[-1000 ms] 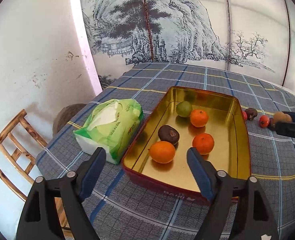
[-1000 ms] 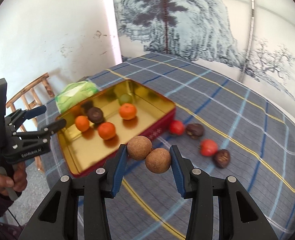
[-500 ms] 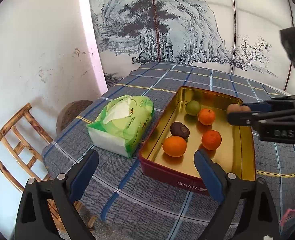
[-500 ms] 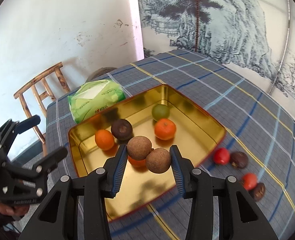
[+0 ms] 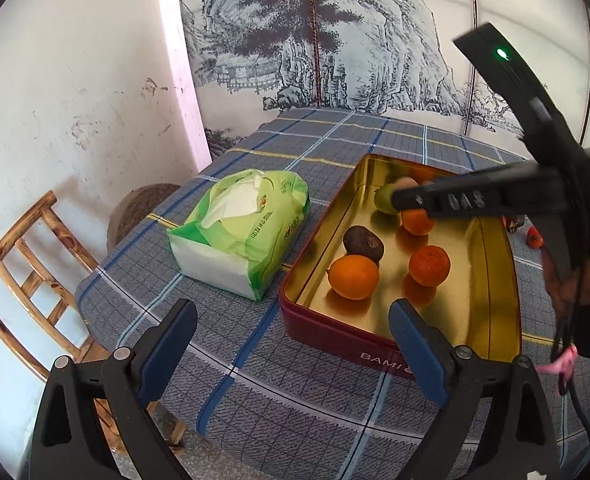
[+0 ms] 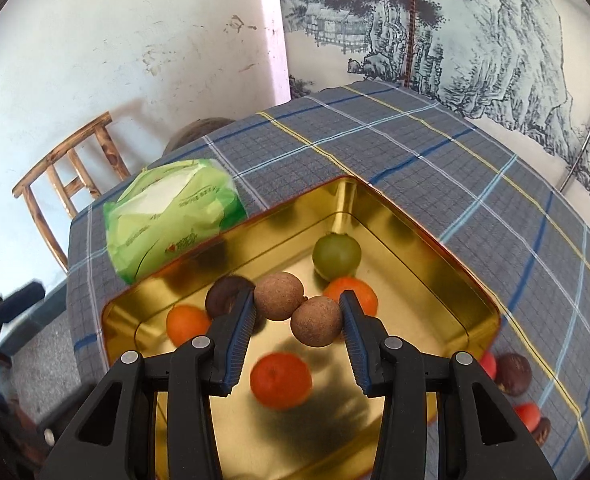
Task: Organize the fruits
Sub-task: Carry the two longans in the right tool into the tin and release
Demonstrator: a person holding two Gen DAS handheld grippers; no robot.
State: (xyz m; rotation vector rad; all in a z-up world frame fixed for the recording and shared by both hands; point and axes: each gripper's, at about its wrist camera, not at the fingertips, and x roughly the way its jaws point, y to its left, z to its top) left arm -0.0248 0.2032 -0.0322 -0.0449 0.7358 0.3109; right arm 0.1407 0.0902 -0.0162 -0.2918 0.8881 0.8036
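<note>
1. The right gripper [image 6: 298, 314] stays clamped on two brown longans [image 6: 297, 308]; it has carried them from over the tablecloth [image 6: 435, 160] to above the gold tin [image 6: 447, 268].
2. The left gripper [image 5: 293, 334], at the tin's near end, has just been opening and stands wide with nothing between its jaws.
3. Oranges [image 6: 281, 380], a green fruit [image 6: 337, 256] and a dark fruit [image 6: 223, 294] already lie inside.
4. Release looks next; red and dark fruits [image 6: 513, 374] wait outside.

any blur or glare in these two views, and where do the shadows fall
Left wrist view: strong fisheye bending at the edges; the gold tin mirrors the oranges; the right claw is slightly blurred. Right wrist view: the nearest orange is smeared; the claw's shadow falls on the tin floor beside it.
</note>
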